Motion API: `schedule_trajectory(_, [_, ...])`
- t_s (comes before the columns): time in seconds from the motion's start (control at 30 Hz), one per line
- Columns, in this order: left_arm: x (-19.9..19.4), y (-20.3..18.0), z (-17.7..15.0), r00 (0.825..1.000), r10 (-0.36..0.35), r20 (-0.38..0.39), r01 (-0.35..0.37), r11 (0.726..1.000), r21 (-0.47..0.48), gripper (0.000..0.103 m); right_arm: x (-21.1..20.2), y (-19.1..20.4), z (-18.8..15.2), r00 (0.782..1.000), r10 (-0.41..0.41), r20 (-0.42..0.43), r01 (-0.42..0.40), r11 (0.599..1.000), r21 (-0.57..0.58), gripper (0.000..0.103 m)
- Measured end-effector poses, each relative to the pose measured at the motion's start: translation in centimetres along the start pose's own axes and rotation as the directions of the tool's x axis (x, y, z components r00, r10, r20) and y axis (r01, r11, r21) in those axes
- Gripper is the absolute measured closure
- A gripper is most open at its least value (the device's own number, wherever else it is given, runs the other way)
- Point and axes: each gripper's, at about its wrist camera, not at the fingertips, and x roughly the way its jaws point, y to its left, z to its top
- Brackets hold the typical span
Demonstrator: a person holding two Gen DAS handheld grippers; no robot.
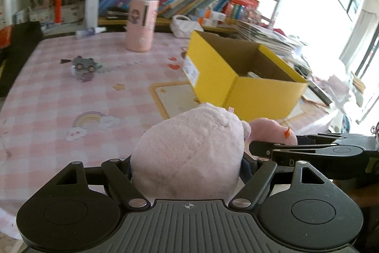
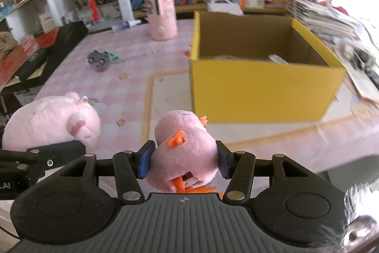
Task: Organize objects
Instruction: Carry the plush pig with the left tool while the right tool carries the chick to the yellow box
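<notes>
A pale pink round plush toy (image 1: 189,153) is gripped between the fingers of the left gripper (image 1: 187,170). A darker pink plush bird with orange plastic wings (image 2: 184,148) is clamped between the blue pads (image 2: 146,159) of the right gripper (image 2: 184,160). Beyond, an open yellow cardboard box (image 2: 260,91) stands on the pink checked table (image 2: 123,68), with a small grey toy car (image 2: 100,59) far left.
</notes>
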Motion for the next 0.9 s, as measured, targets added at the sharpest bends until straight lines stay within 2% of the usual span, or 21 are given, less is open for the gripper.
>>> schedule_trajectory(0.37, [1.6,-3.7,-0.6,0.993,-0.106,-0.060,0.110,0.991,0.073,0.024,-2.3,-3.9,-2.6,0.994,-0.106,-0.036,0.110,0.988,0.106,0.052])
schedule_trajectory(0.9, [2.7,-8.3,-0.1,0.984,-0.151,-0.090,0.165,0.972,0.170,0.024,-4.1,-7.8,-4.0,0.987,-0.155,-0.042,0.161,0.967,0.199,0.052])
